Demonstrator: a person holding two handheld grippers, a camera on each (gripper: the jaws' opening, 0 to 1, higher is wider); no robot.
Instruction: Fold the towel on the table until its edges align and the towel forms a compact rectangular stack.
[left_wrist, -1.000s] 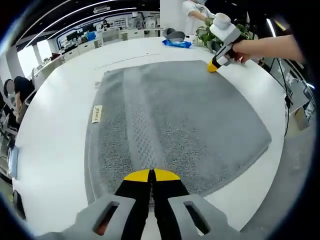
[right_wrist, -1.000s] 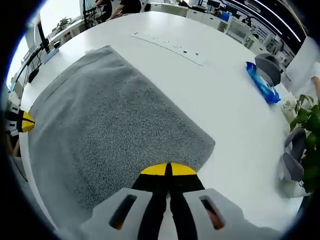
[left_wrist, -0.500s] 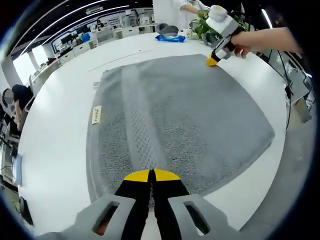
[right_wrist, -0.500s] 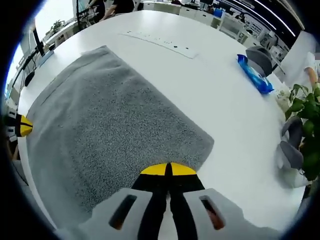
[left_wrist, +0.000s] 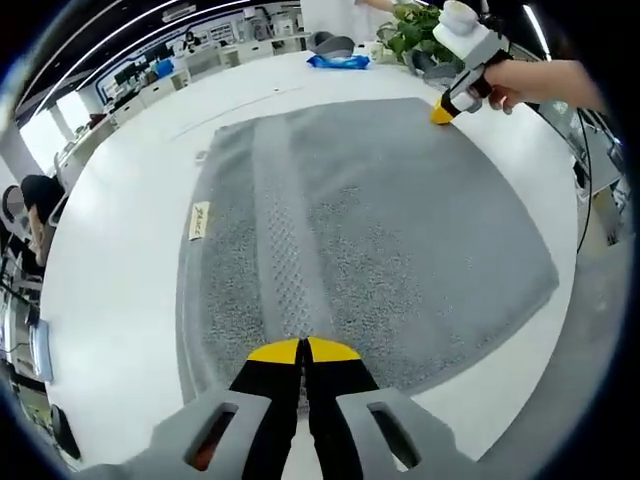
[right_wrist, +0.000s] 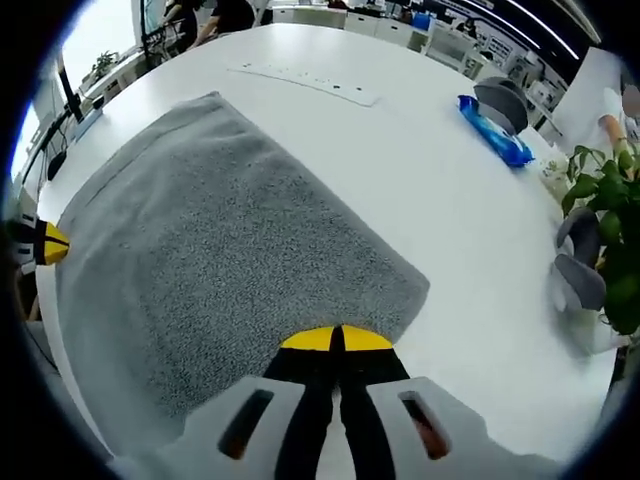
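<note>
Left gripper view: grey towel (left_wrist: 370, 220) spread flat on the white table (left_wrist: 120, 270), its label (left_wrist: 199, 221) near one edge; left gripper (left_wrist: 301, 349) pinched closed on the near hem. Right gripper (left_wrist: 443, 113) meets the far corner.

Right gripper view: blue packet (right_wrist: 493, 133) and plant (right_wrist: 605, 215) beyond the towel; right gripper (right_wrist: 335, 339) clamped closed on the towel's edge.

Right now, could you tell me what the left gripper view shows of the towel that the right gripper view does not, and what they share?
Left gripper view: a woven band running along the towel, a small label near one edge, and a hand holding the right claw at a far corner.

Right gripper view: plain grey pile, a white power strip and a plant.

Both: the spread grey towel on the white table, a blue packet, and each claw shut at a towel edge.
</note>
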